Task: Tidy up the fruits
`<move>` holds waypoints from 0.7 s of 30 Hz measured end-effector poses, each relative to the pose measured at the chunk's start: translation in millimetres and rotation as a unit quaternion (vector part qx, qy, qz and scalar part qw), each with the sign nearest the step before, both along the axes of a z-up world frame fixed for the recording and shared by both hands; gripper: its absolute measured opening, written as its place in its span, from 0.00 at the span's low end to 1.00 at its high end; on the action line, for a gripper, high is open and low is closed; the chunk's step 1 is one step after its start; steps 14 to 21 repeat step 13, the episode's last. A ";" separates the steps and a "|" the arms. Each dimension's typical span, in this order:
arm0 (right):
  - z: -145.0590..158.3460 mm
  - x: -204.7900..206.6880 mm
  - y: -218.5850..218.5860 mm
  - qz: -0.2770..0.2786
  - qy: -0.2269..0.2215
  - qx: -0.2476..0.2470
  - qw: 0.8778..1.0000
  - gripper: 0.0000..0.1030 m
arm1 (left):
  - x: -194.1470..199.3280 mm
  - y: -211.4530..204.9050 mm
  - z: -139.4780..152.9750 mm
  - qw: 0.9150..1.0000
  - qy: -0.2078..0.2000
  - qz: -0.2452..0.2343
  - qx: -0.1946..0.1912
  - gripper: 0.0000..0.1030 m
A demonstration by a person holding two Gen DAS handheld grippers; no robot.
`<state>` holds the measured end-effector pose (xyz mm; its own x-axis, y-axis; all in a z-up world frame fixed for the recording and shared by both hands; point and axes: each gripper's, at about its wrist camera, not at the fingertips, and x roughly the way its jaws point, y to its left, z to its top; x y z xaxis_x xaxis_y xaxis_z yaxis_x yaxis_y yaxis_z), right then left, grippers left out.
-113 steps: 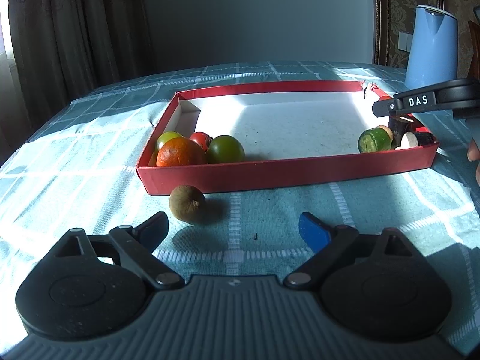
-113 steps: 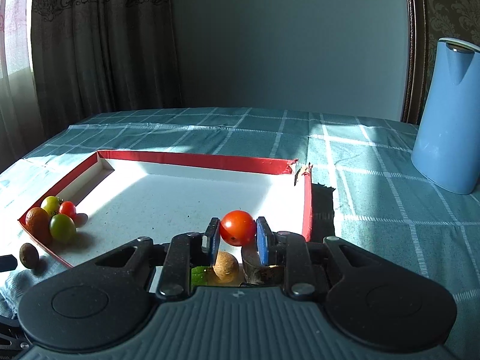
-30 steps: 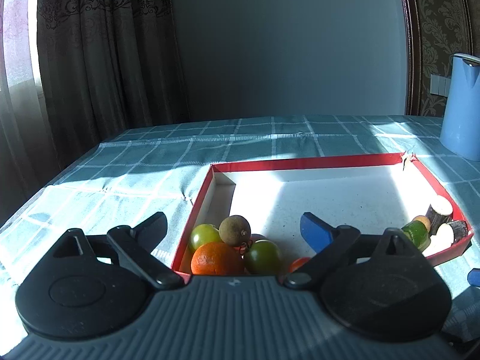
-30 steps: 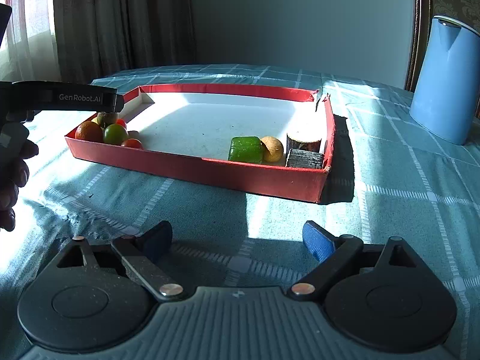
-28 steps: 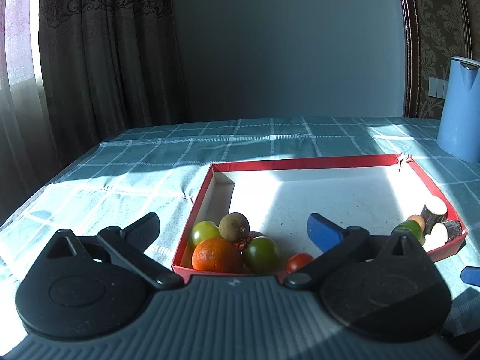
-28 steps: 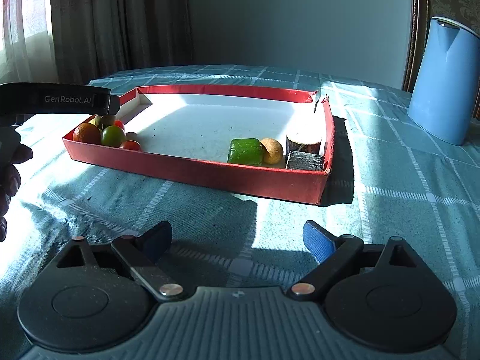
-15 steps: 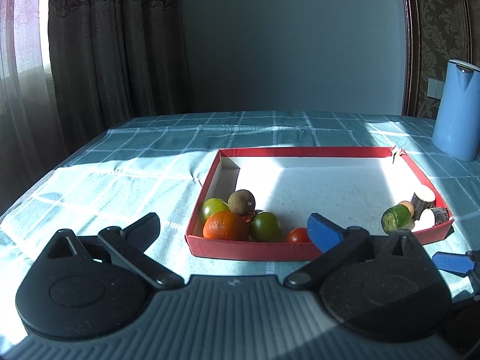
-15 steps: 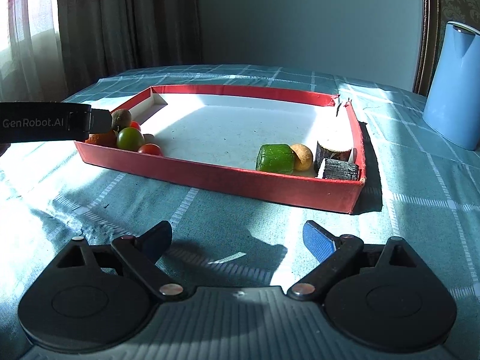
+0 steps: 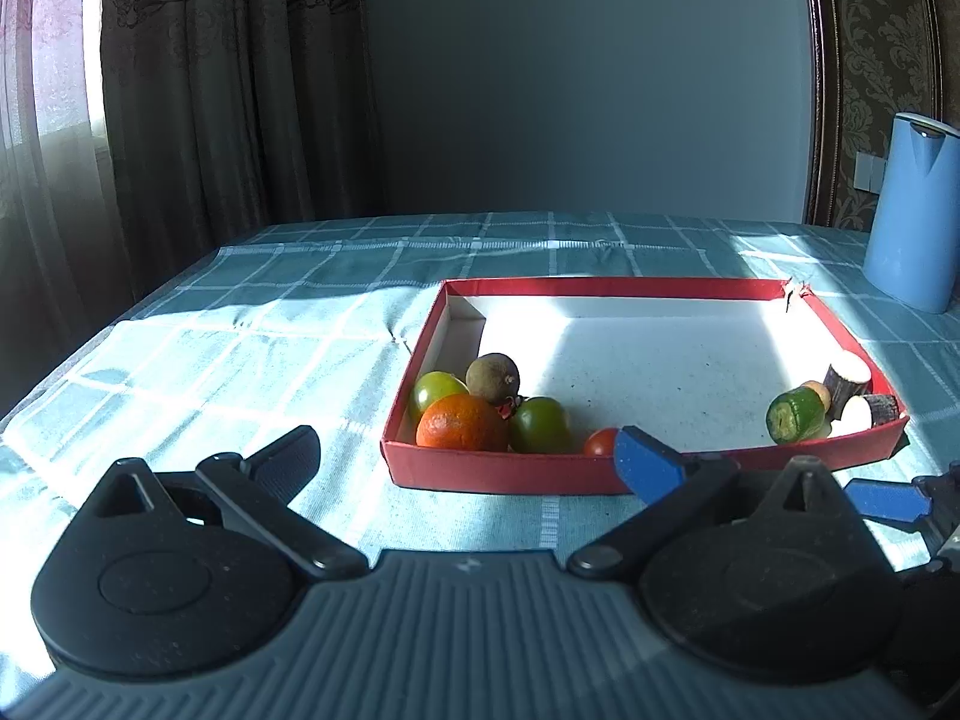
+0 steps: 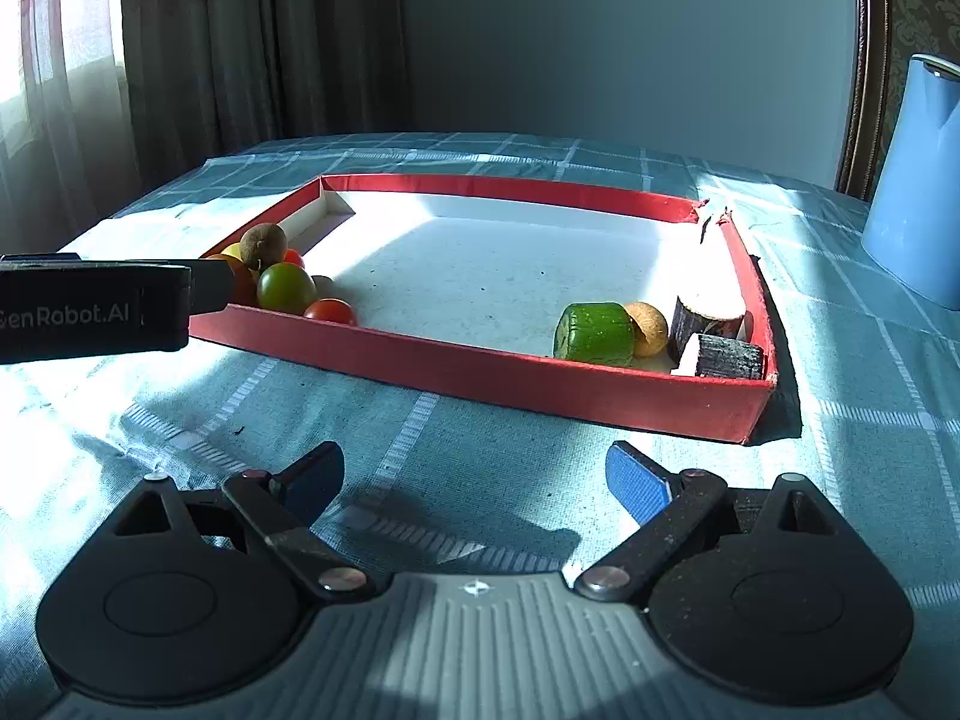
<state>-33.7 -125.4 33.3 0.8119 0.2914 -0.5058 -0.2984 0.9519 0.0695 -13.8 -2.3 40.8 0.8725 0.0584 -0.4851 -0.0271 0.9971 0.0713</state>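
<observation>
Both the left tool (image 9: pixel 465 459) and the right tool (image 10: pixel 477 477) are hanging wide open and empty short of the shallow red cardboard tray (image 10: pixel 540 387), its long axis running across mid-frame, where the round orange fruit (image 9: pixel 462 423) is sitting partly hidden among clustered fruits at its left end.

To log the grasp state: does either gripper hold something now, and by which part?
Nothing is held. The left gripper and right gripper are both open and apart from the tray.
</observation>
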 end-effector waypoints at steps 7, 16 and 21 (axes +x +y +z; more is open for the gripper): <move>-0.8 0.9 0.3 -0.003 0.003 0.001 1.000 0.92 | -4.7 1.3 -2.6 1.000 0.000 -0.001 -0.003 1.00; -1.4 0.9 0.8 -0.005 0.004 -0.002 1.000 0.92 | -9.5 -0.2 -7.1 1.000 0.001 -0.004 0.004 1.00; -1.4 0.9 0.8 -0.005 0.004 -0.002 1.000 0.92 | -9.5 -0.2 -7.1 1.000 0.001 -0.004 0.004 1.00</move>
